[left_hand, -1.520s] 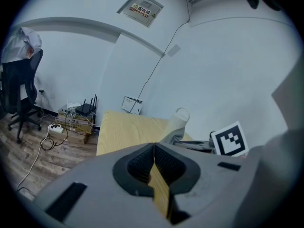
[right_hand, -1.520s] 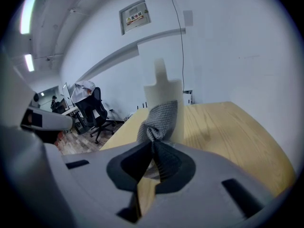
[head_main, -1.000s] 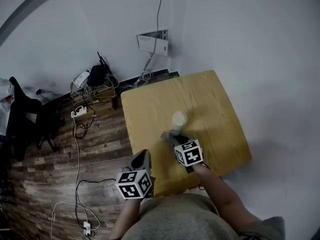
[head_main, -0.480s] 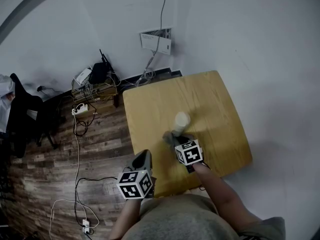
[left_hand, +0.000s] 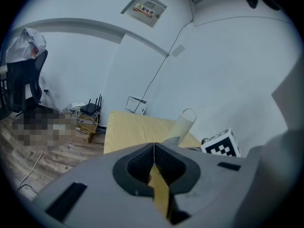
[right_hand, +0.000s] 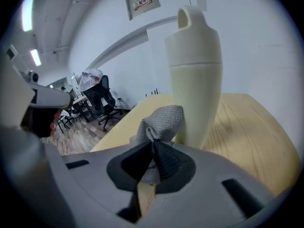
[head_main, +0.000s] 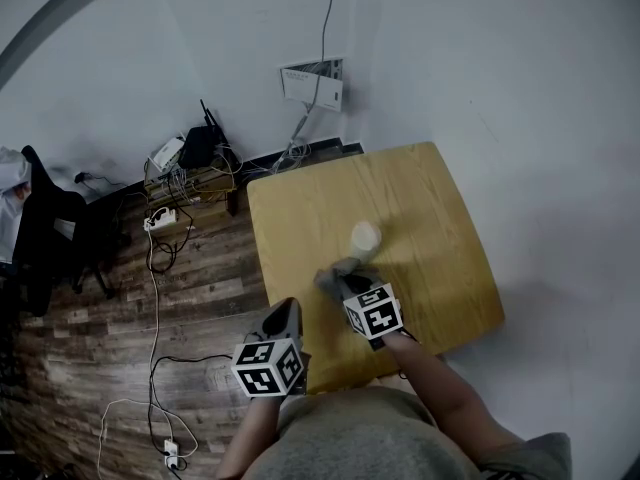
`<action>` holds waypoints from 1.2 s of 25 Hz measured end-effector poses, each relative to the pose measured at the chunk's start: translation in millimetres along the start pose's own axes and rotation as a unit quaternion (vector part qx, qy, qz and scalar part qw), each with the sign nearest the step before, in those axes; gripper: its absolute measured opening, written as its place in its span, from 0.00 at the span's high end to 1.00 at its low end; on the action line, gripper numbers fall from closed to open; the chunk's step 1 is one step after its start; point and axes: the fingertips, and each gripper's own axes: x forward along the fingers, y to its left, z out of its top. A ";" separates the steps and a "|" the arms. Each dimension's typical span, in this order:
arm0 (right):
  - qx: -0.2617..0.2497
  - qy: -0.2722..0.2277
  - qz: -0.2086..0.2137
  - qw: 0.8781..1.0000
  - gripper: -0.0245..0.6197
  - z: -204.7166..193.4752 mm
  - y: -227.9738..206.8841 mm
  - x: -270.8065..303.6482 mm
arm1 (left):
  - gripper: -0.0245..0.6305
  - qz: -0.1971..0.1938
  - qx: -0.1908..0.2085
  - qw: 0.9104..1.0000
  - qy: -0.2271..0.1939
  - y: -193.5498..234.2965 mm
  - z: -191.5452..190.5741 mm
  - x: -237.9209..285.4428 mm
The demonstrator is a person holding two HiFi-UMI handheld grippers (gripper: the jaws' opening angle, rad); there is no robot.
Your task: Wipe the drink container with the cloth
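Note:
A cream drink container (head_main: 364,239) (right_hand: 195,80) (left_hand: 183,123) with a loop on its lid stands upright near the middle of the wooden table (head_main: 300,208). My right gripper (head_main: 340,280) (right_hand: 153,148) is shut on a grey cloth (right_hand: 159,123) (head_main: 335,274), bunched just to the near left of the container's lower body; contact cannot be told. My left gripper (head_main: 283,318) (left_hand: 154,161) is shut with nothing in it, held off the table's near left edge.
A wall runs behind the table with a white box (head_main: 312,83) and a hanging cable. On the wood floor at the left are a router and cable tangle (head_main: 185,168), a power strip (head_main: 160,222) and a dark office chair (head_main: 45,238).
The right gripper with the cloth has drawn slightly toward me and left, down from the container's side. The left gripper has stayed put.

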 end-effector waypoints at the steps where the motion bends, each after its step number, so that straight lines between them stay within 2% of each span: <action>1: -0.002 -0.005 0.005 1.000 0.95 3.4 4.9 -1.9 | 0.96 0.000 0.000 1.000 -0.001 0.2 0.1 -0.7; 11: -0.022 -0.069 0.052 0.996 0.95 52.7 46.7 -21.7 | 0.96 -0.001 0.002 1.000 -0.009 -0.7 0.9 -7.2; 16: -0.034 -0.115 0.058 0.991 0.95 90.5 56.1 -36.3 | 0.96 0.000 0.002 1.000 -0.013 0.9 1.6 -11.6; 23: -0.050 -0.166 0.028 0.984 0.95 124.8 46.9 -59.0 | 0.96 -0.004 0.002 1.000 -0.017 -2.2 3.0 -12.5; 30: -0.043 -0.184 -0.009 0.982 0.95 131.4 28.8 -72.3 | 0.96 -0.009 0.004 1.000 -0.015 -6.1 1.7 -11.6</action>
